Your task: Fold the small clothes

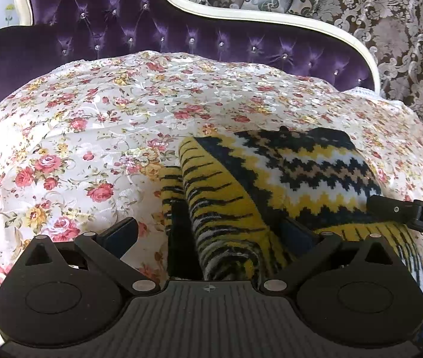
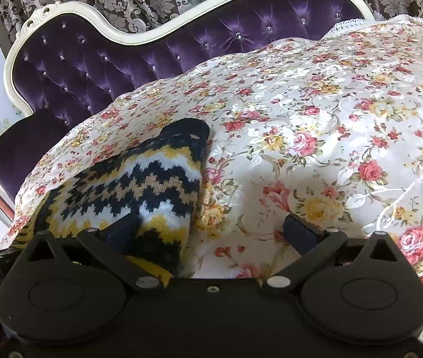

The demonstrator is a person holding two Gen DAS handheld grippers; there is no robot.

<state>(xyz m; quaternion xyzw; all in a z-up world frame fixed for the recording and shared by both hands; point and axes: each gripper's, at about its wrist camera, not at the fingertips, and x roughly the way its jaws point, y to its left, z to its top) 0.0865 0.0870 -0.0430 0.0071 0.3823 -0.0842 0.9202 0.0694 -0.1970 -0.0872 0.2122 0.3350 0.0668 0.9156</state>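
Floral bedspread (image 1: 92,137) underneath: with both grippers' jaws spread wide, press the folded knit garment (image 1: 301,167) flat.

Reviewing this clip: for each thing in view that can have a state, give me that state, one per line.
Knitted garment: lying on the bedspread, folded over itself, zigzag panel on top of the striped part.
Left gripper: open, jaws wide on either side of the garment's striped fold, not pressing it.
Right gripper: open, over the garment's right edge, nothing gripped.
Floral bedspread: spread over the bed, slightly wrinkled.
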